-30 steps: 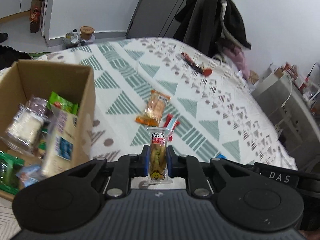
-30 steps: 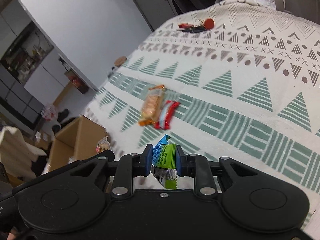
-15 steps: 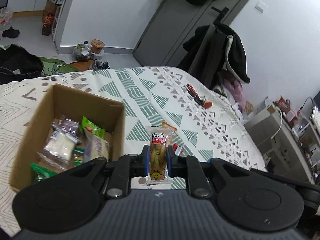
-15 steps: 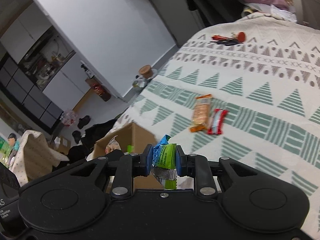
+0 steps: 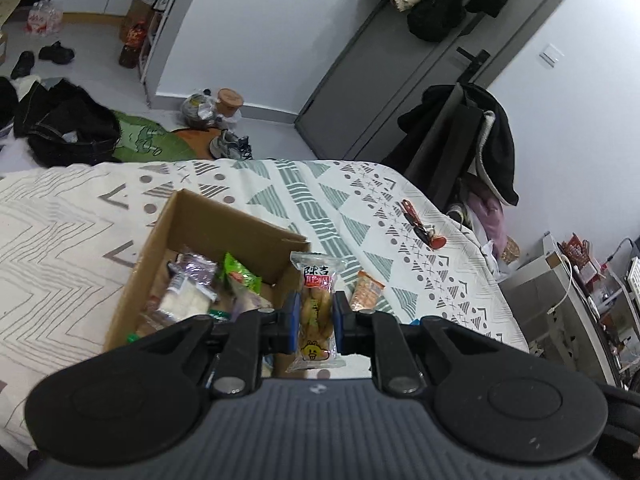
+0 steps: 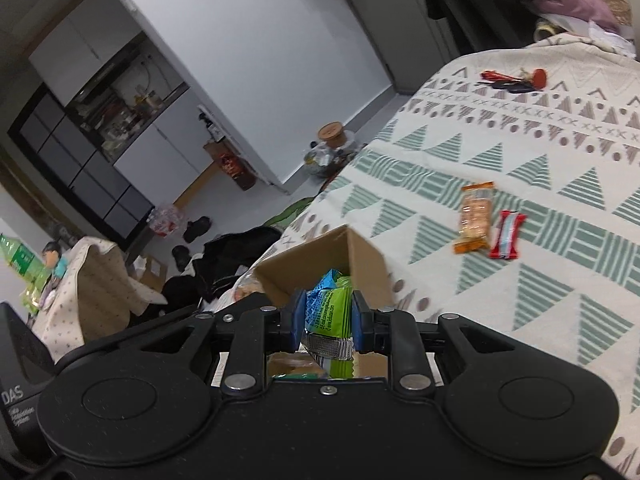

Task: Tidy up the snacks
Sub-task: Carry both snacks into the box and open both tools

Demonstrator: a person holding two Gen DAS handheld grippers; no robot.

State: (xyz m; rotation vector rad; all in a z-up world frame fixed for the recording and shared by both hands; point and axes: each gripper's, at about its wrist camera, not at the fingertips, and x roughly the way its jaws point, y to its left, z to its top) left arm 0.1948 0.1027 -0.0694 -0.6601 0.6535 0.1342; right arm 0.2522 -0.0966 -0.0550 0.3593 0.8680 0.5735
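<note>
Cardboard box (image 5: 224,224) is sitting open on a bedspread (image 5: 72,216) woven with green triangles and grey zigzags, and crinkly packets are lying heaped inside it: a white pillow pack (image 5: 186,300), a purple one (image 5: 196,268) and a green one (image 5: 240,276). Left gripper (image 5: 316,320) is pinching a clear, glossy cake packet (image 5: 316,312) upright between its blue pads, just over the box's near right corner. Right gripper (image 6: 326,318) is clamping a folded green-and-blue foil packet (image 6: 328,312) with a silver crimped edge, above the box (image 6: 320,256). Out on the bedspread (image 6: 520,160), an orange cracker pack (image 6: 474,218) and a red wafer bar (image 6: 506,234) are lying flat side by side, well apart from the box
</note>
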